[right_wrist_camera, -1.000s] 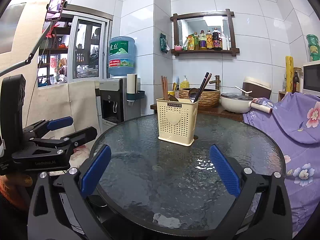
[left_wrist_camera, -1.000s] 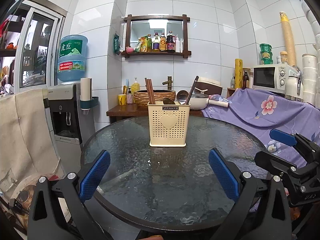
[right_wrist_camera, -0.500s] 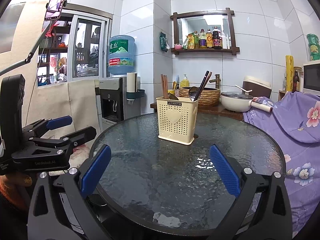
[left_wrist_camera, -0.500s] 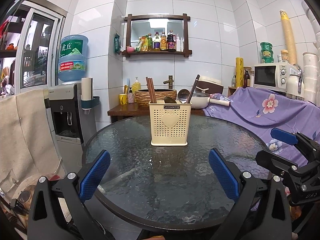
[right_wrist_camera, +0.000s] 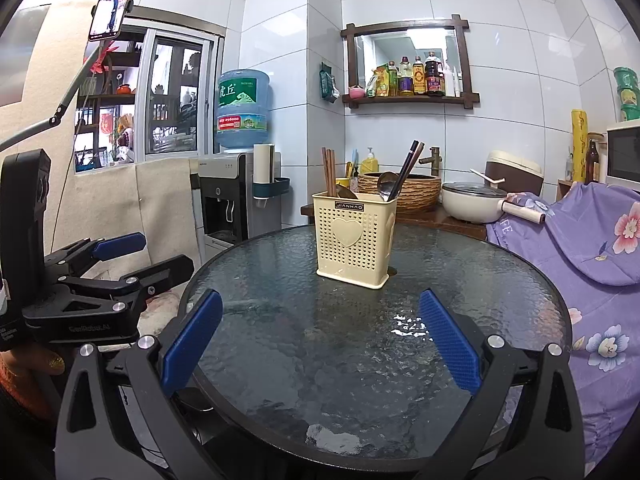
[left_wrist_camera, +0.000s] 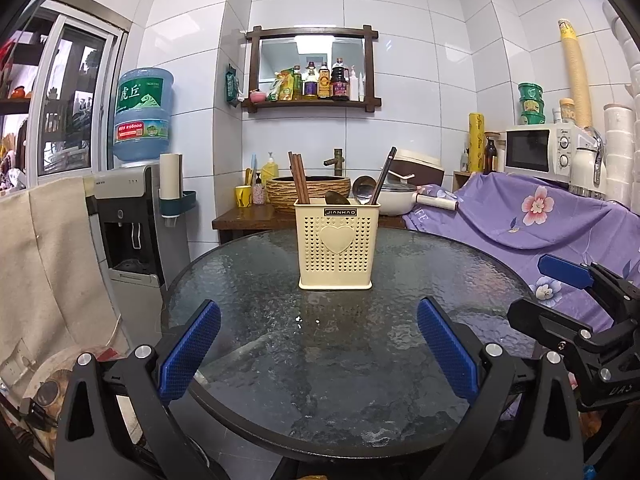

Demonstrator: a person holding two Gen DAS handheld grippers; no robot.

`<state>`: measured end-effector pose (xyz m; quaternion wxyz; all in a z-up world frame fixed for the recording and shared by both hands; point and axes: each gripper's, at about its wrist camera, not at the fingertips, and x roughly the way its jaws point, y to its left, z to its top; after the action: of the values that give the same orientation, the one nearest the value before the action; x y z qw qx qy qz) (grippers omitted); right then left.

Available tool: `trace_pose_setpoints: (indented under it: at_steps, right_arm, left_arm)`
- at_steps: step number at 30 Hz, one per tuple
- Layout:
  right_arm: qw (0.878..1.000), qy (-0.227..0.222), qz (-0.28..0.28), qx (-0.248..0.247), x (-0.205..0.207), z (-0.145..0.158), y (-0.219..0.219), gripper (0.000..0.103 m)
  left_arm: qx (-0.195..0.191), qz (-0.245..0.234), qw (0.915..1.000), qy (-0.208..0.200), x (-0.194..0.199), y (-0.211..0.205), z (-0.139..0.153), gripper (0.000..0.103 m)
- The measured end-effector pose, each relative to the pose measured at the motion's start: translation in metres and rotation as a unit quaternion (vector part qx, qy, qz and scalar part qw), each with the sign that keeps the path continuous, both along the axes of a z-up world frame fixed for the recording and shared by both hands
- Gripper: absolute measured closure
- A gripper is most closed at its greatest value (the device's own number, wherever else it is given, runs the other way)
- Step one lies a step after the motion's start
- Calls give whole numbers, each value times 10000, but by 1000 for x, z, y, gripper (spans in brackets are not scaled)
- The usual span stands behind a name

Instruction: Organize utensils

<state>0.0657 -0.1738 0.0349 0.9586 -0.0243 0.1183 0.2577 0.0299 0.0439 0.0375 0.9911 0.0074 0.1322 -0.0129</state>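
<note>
**Utensil holder on round glass table; both grippers spread and empty**

The cream utensil holder (left_wrist_camera: 336,246) stands upright on the round glass table (left_wrist_camera: 344,360), toward the far half of the top. The holder contains brown chopsticks (left_wrist_camera: 298,178) at its left end, a pair of dark chopsticks (left_wrist_camera: 383,176) leaning right at its right end, and a metal spoon (left_wrist_camera: 363,192) between them. A second, darker spoon bowl shows just left of the metal spoon.

The left gripper (left_wrist_camera: 318,354) hovers over the near part of the table. Its jaws stand wide apart with nothing between the blue pads (left_wrist_camera: 188,350). The right gripper (right_wrist_camera: 318,340) is in the same condition: jaws spread, blue pads (right_wrist_camera: 448,338) bare, nothing held. Each gripper also appears in the other's view, off the table rim at the side.

Open room: the glass between both grippers and the holder is bare. The dark table rim (right_wrist_camera: 192,280) curves close beneath both grippers.

Surroundings beyond the edge: a water dispenser (left_wrist_camera: 128,232) stands off the left side. A purple floral cloth (left_wrist_camera: 540,224) lies beside the right rim. A wooden counter (left_wrist_camera: 256,218) sits just behind the far rim, carrying a woven basin (left_wrist_camera: 310,192) and a white pot (left_wrist_camera: 398,200).
</note>
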Motion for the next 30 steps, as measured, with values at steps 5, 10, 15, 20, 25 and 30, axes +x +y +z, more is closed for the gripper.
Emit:
trace_pose_setpoints:
  at_steps: [5, 10, 15, 20, 25, 30]
  right_arm:
    - [10000, 12, -3, -14, 1, -1, 1, 6]
    - [10000, 24, -1, -23, 1, -2, 2, 6]
    - [10000, 34, -16, -32, 2, -3, 3, 6]
    - [10000, 58, -51, -12, 4, -3, 3, 6]
    - [10000, 75, -54, -17, 5, -4, 4, 6]
    - [10000, 78, -56, -19, 4, -5, 4, 6]
  left_arm:
    - [-16, -2, 10000, 28, 0, 0, 0, 6]
    - [-18, -35, 10000, 51, 1, -1, 0, 6]
    - [-22, 17, 10000, 53, 2, -1, -1, 6]
    - [-116, 46, 9999, 104, 4, 0, -1, 6]
    - [-130, 84, 9997, 192, 7, 1, -3, 6]
    - [-87, 86, 9998, 181, 7, -1, -3, 6]
